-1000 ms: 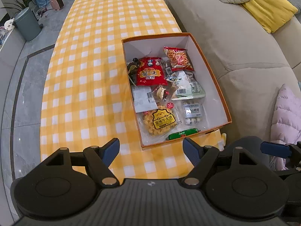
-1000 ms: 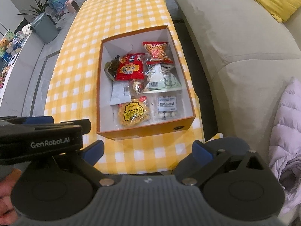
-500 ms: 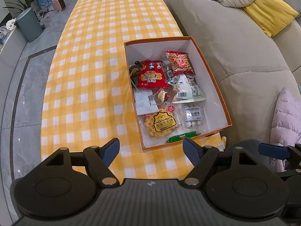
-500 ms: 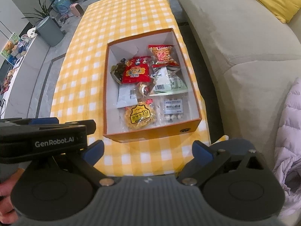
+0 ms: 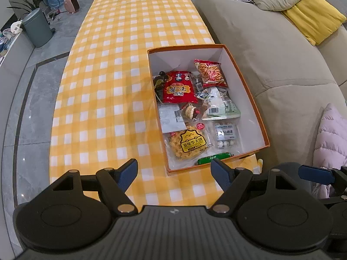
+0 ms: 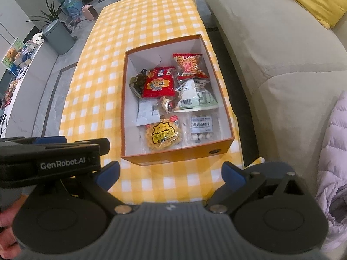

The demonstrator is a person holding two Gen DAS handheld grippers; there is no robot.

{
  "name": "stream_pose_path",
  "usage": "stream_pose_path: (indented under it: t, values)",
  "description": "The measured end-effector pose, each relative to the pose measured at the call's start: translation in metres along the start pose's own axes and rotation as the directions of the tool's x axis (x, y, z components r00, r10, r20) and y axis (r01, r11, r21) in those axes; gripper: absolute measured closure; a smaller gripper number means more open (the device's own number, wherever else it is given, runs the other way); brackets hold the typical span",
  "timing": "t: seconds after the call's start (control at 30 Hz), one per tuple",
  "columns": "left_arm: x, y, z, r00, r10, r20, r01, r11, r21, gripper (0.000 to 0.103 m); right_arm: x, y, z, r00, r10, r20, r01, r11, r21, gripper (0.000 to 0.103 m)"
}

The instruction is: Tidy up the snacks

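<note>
An orange box with white inner walls stands on the yellow checked tablecloth at the table's near right. It holds several snack packs: a red bag, a bag of orange sticks, a white and green bag, a yellow waffle pack, a pack of white balls and a green stick. My left gripper is open and empty, near the box's front. My right gripper is open and empty, just before the box.
A beige sofa runs along the table's right side, with a yellow cushion and a pink quilted jacket. A grey bin, plants and a pink heater stand on the floor at far left.
Both grippers have drawn back and up a little from the box, which now looks smaller and farther. Both stay open and empty.
</note>
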State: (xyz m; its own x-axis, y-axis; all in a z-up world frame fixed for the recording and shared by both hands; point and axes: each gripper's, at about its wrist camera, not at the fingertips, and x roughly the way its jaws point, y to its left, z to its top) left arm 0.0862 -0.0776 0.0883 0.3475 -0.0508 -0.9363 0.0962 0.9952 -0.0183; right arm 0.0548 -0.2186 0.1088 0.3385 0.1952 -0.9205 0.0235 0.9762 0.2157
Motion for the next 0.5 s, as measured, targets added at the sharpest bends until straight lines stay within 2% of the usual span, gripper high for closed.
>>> stream_pose_path:
  t: [0.5]
  values:
    - [-0.012, -0.007, -0.004, 1.0, 0.002, 0.025, -0.002, 1.0, -0.006, 0.013, -0.007, 0.002, -0.005, 1.0, 0.003, 0.022, -0.003, 1.0, -0.006, 0.006]
